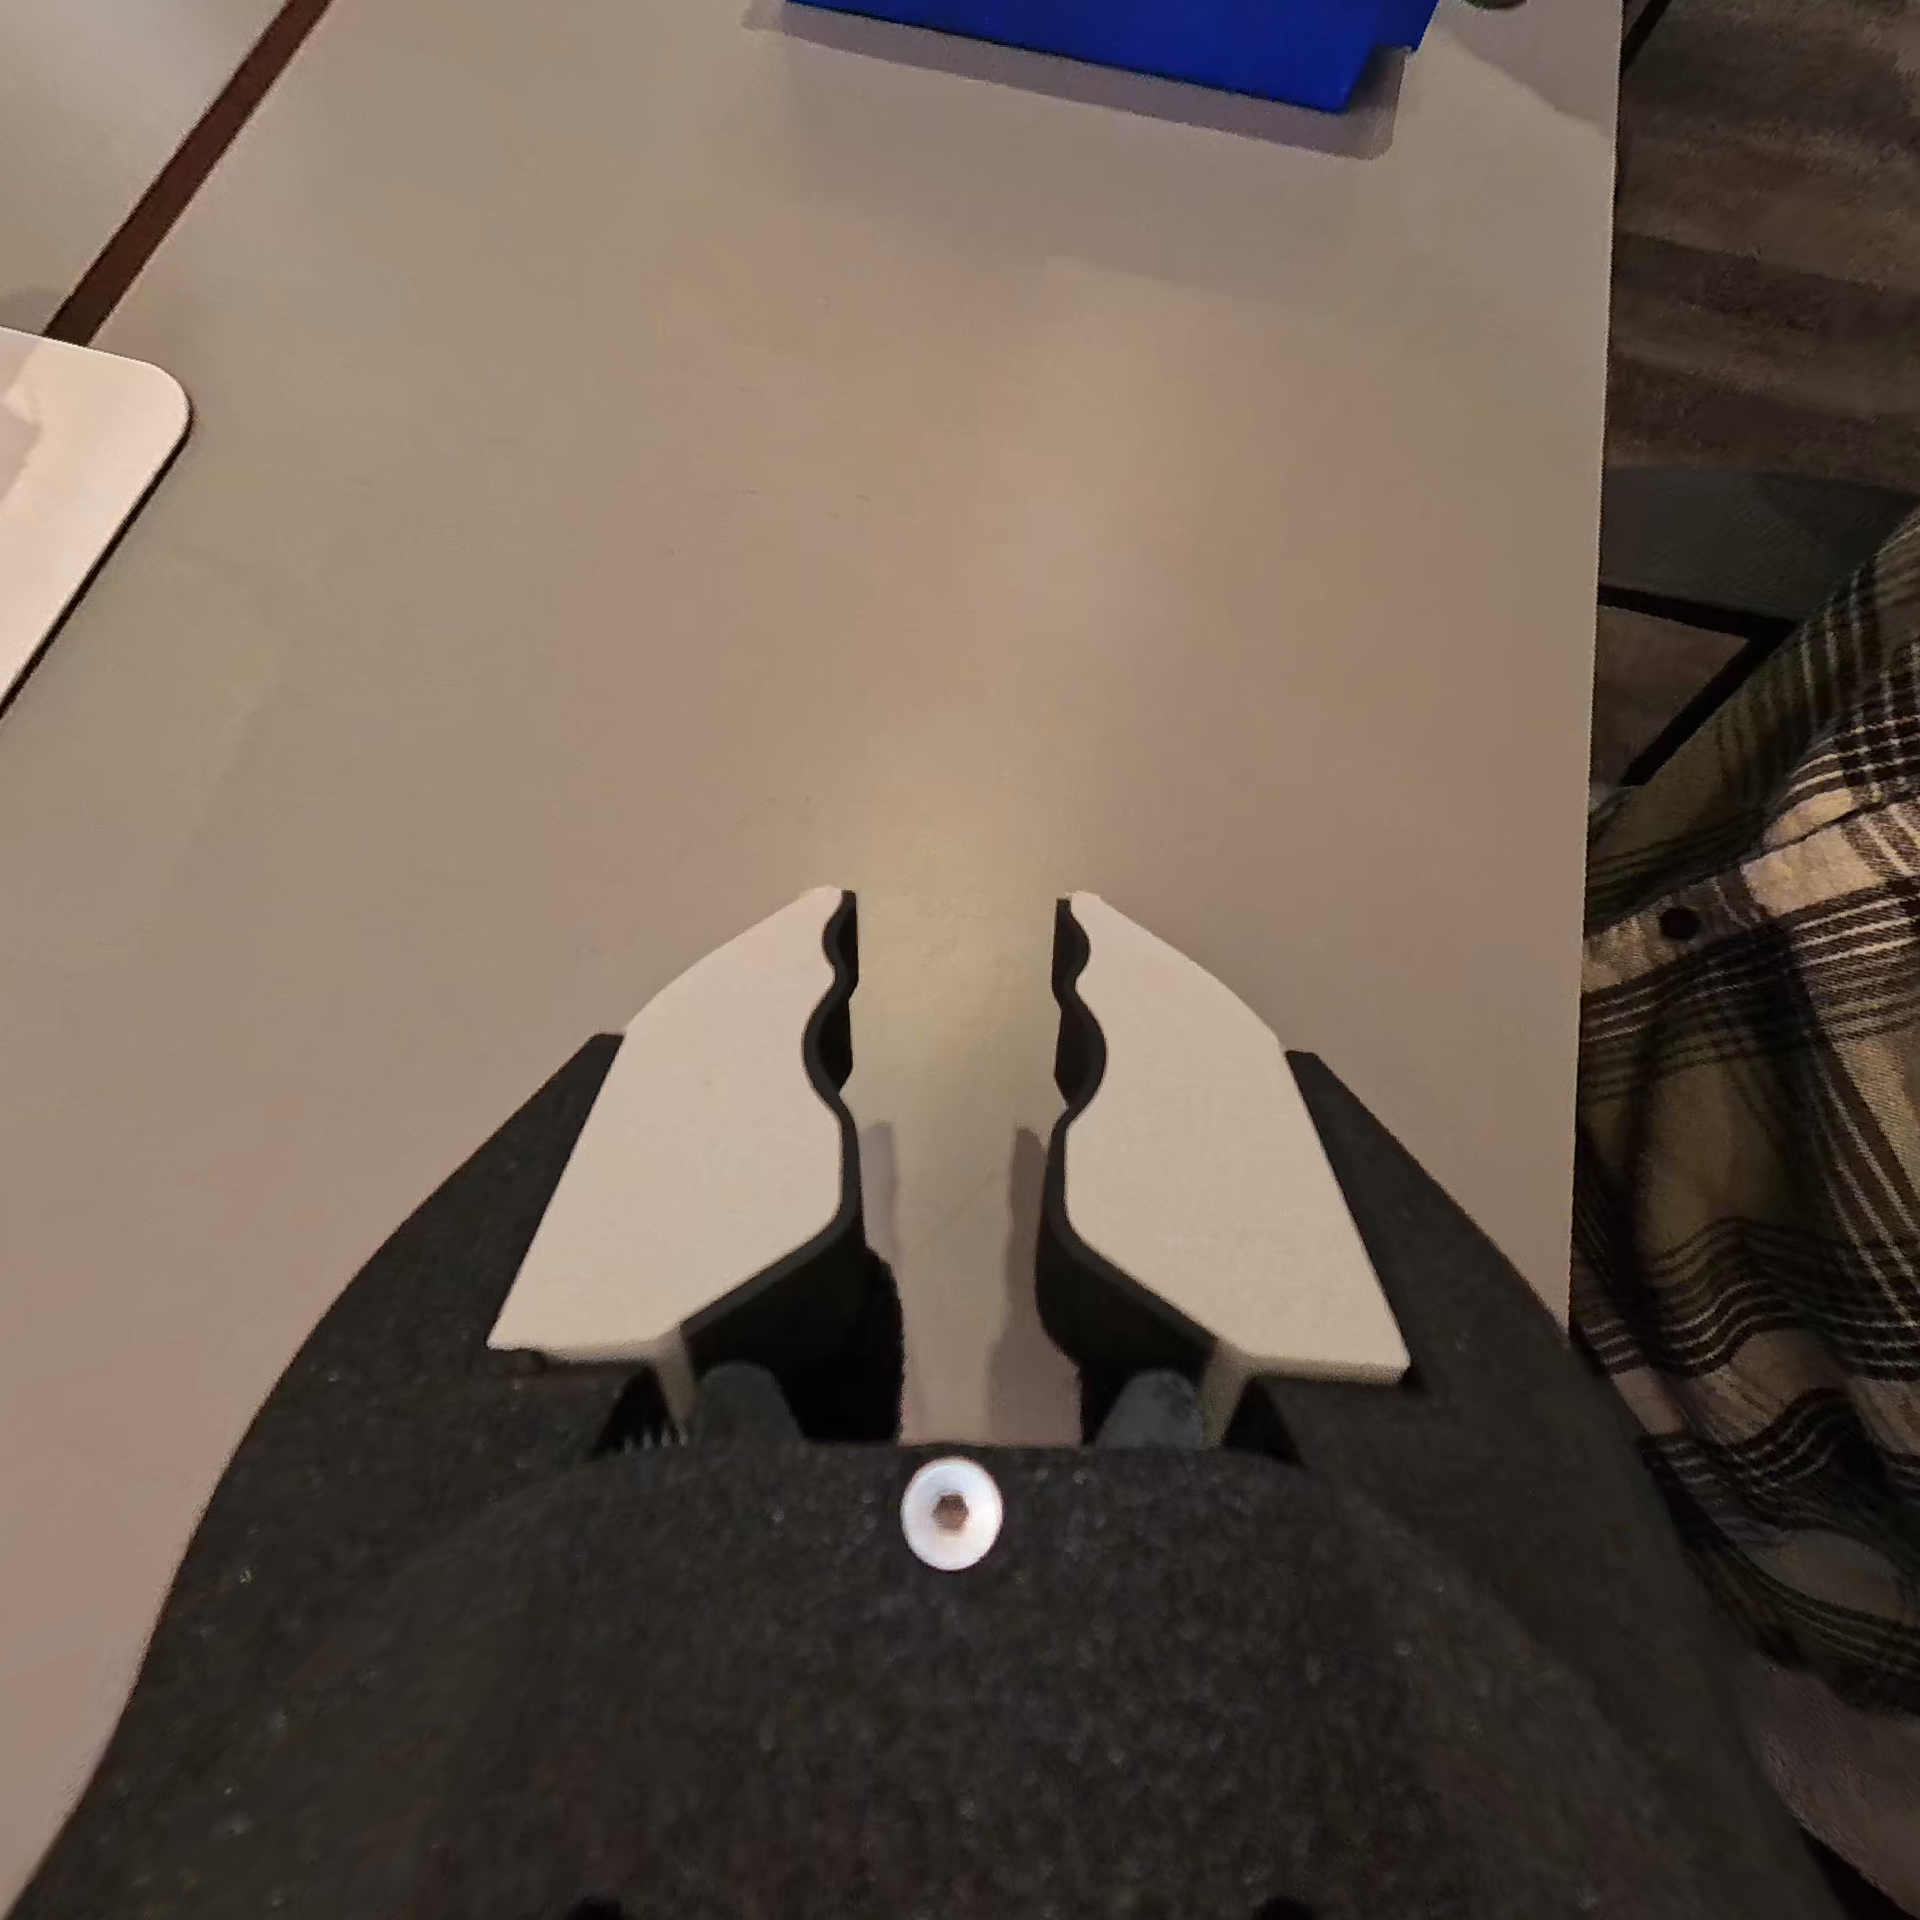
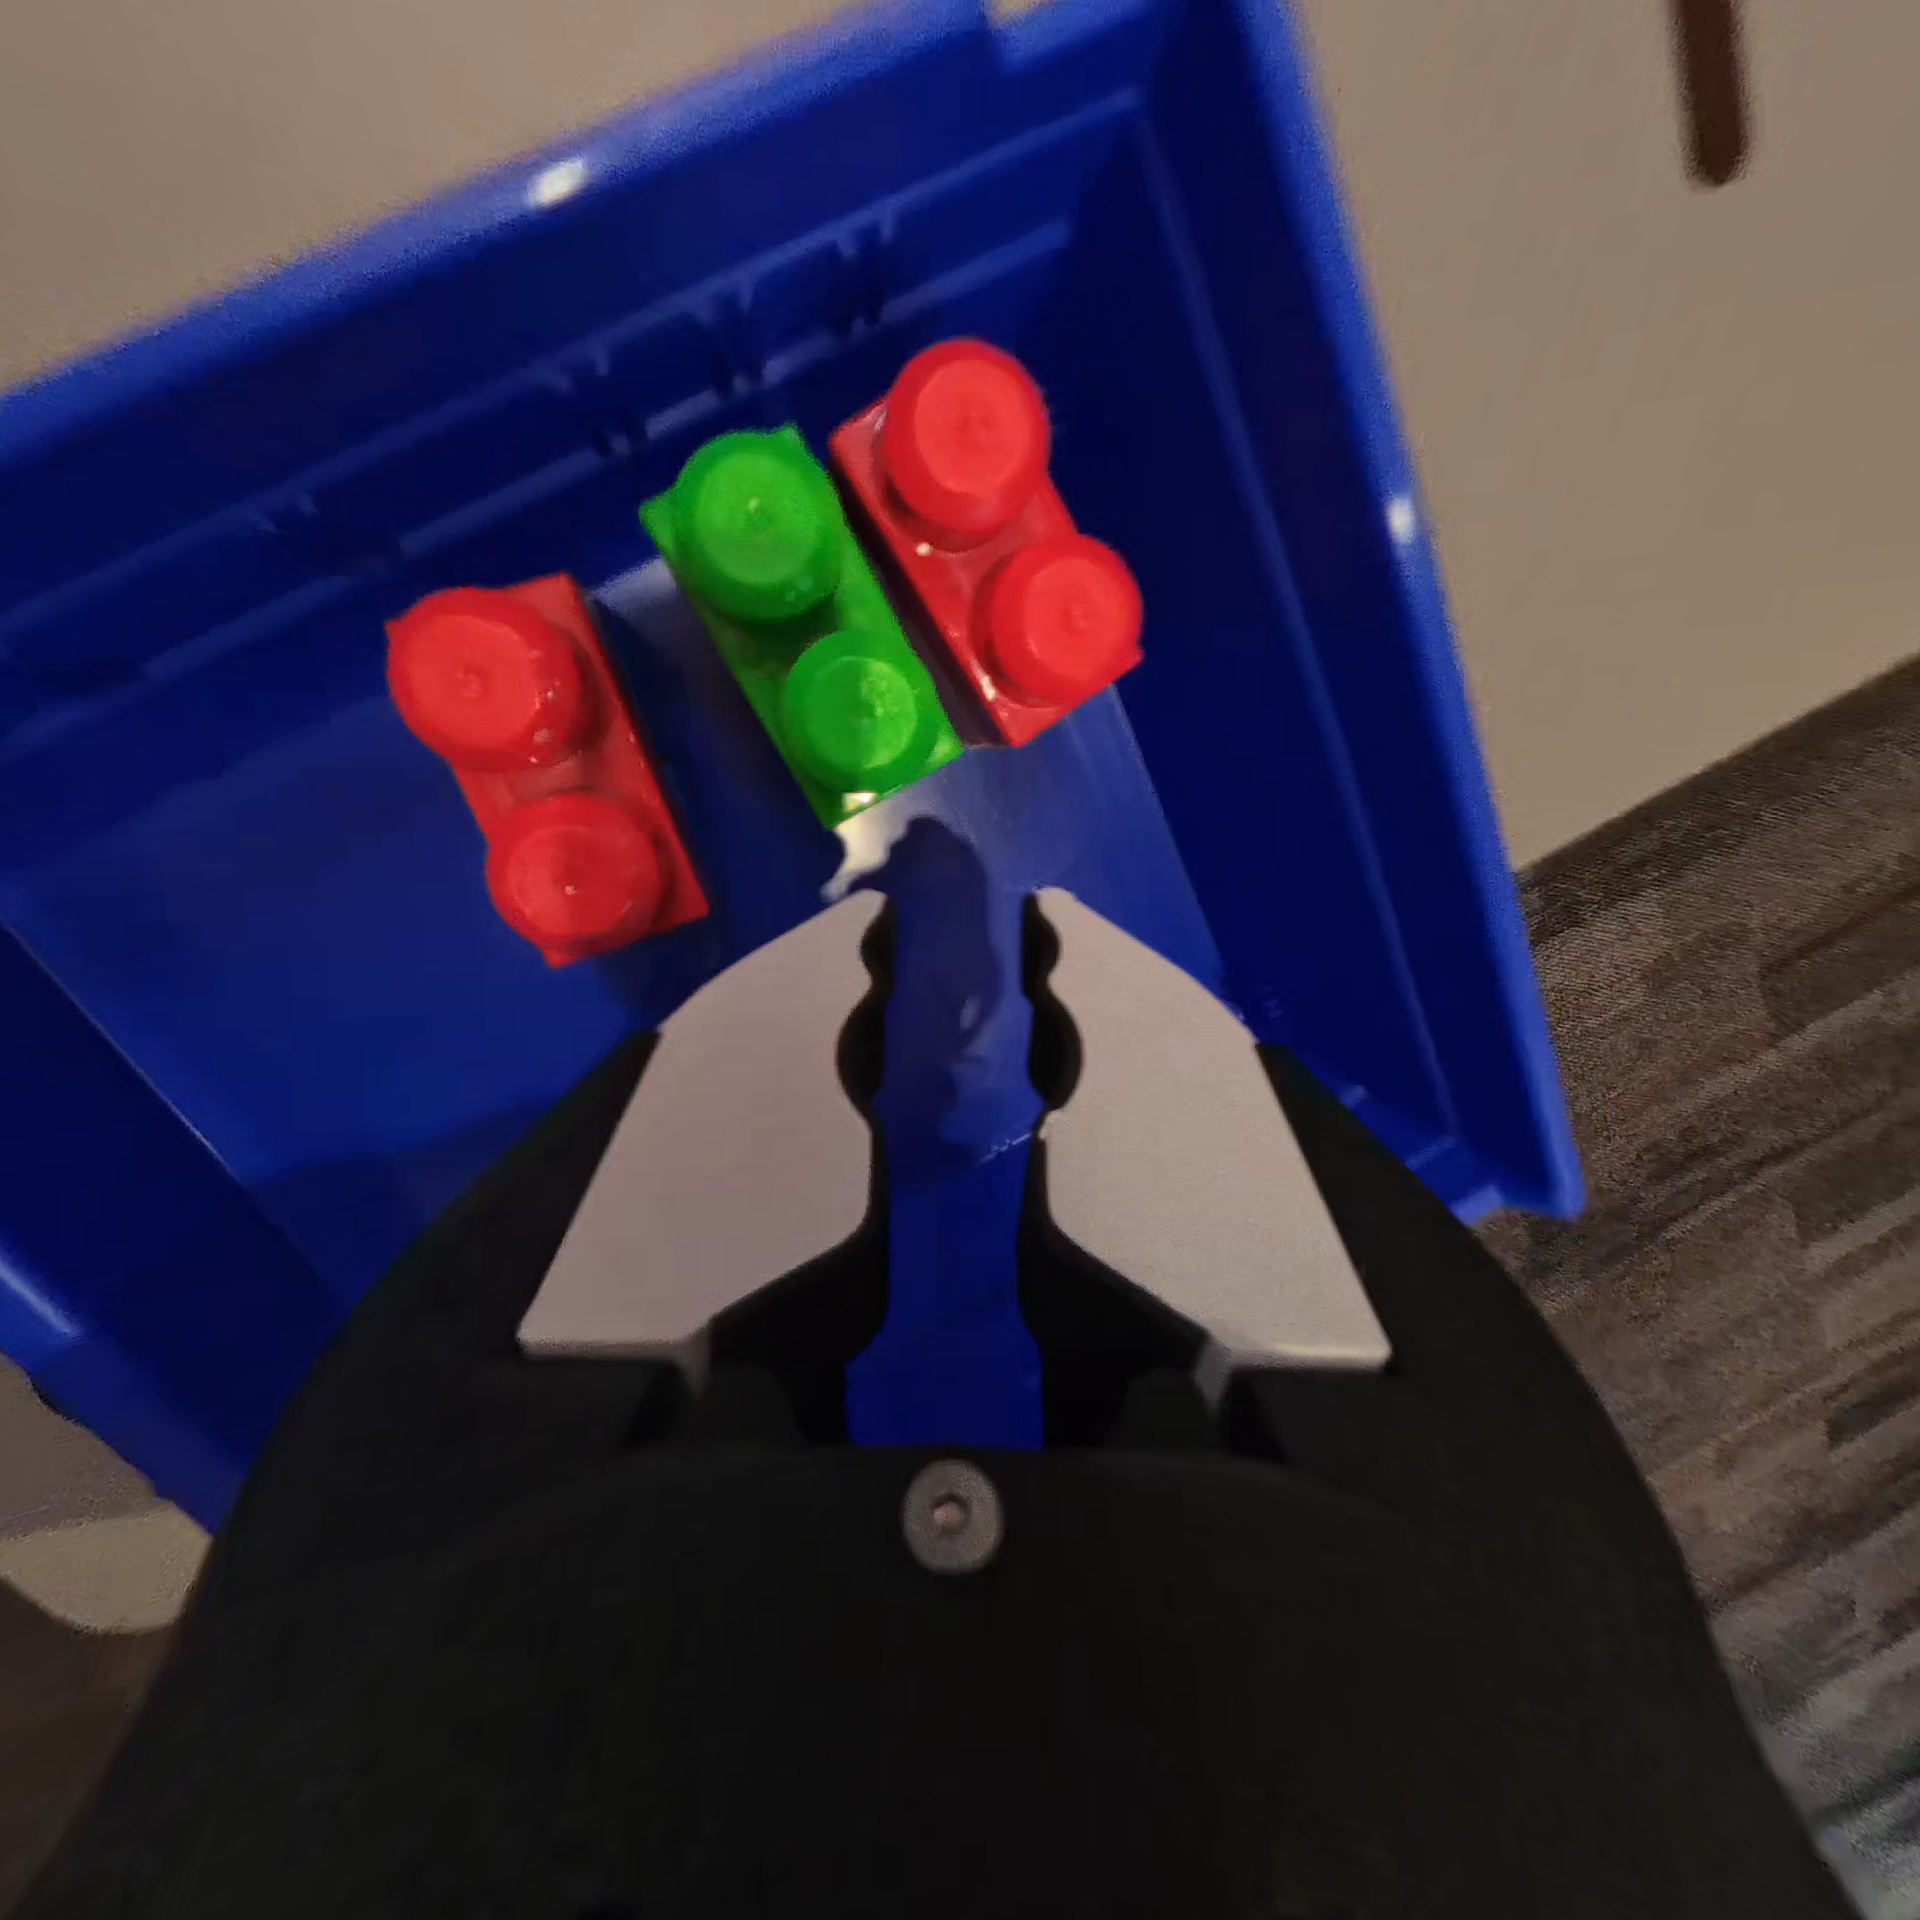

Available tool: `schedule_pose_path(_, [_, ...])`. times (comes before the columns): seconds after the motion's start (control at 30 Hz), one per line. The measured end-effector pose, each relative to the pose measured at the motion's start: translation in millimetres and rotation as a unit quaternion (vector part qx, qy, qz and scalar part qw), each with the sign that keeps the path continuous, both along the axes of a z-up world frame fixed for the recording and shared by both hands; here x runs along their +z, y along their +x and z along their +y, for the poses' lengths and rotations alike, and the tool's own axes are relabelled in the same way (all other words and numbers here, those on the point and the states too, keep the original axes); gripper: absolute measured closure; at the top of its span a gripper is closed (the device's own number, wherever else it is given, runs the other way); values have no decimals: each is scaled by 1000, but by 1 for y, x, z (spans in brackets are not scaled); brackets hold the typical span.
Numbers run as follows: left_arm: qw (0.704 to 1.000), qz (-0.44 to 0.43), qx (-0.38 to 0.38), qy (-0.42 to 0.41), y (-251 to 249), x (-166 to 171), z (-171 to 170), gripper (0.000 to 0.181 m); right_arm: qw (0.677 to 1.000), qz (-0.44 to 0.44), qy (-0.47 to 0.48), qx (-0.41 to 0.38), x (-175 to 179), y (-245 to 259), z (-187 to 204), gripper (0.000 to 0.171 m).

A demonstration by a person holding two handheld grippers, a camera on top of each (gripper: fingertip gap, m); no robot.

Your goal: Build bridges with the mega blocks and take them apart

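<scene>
Three two-stud blocks lie inside a blue bin in the right wrist view: a red block at the left, a green block in the middle, and a second red block touching the green one's right side. My right gripper is open and empty, hovering over the bin floor just short of the green block. My left gripper is open and empty above the bare grey table. The blue bin shows at the far end in the left wrist view.
A white rounded object lies at the table's left. A dark seam runs along the far left. A person's plaid garment is past the table's right edge. Carpet lies right of the bin.
</scene>
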State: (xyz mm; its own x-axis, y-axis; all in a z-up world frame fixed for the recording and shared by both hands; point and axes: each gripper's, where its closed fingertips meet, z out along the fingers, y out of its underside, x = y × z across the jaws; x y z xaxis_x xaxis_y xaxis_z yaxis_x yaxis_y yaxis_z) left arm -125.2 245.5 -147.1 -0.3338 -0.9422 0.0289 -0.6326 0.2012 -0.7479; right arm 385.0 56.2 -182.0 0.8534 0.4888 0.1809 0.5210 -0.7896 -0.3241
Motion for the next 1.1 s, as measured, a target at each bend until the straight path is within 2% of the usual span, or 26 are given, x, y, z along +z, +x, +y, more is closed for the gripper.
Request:
schedule_pose_path(0.03, [1000,-5,5,-2,-1,2,2,145,1000,10,22,-14,10,-1,1,141])
schedule_pose_path(0.17, [999,-28,31,-1,-7,9,15,139,995,4,84,-54,46,-8,-3,104])
schedule_pose_path(0.23, [998,-40,46,-4,-9,12,21,132,991,-5,111,-78,64,-17,-5,79])
schedule_pose_path(0.3, [997,-53,64,-4,-12,15,29,123,985,-10,145,-98,84,-30,-6,67])
schedule_pose_path(0.33, [995,-60,74,-2,-14,16,34,118,980,-12,167,-109,94,-37,-5,55])
schedule_pose_path(0.43, [990,-82,110,1,-21,22,50,102,965,-17,219,-143,121,-64,-4,39])
schedule_pose_path(0.5, [984,-104,141,0,-27,29,63,92,954,-14,250,-166,133,-83,-3,34])
schedule_pose_path(0.6, [972,-136,191,7,-41,41,85,89,936,8,296,-189,146,-117,0,32])
schedule_pose_path(0.73, [952,-148,261,55,-67,51,118,86,912,36,349,-214,151,-153,5,32])
schedule_pose_path(0.87, [930,-146,322,100,-98,59,149,84,894,50,382,-230,145,-183,7,32])
schedule_pose_path(0.97, [905,-152,381,112,-130,71,177,72,888,60,386,-242,131,-202,7,32])
schedule_pose_path(1.1, [874,-128,450,131,-191,87,217,78,878,82,397,-255,113,-225,8,31])
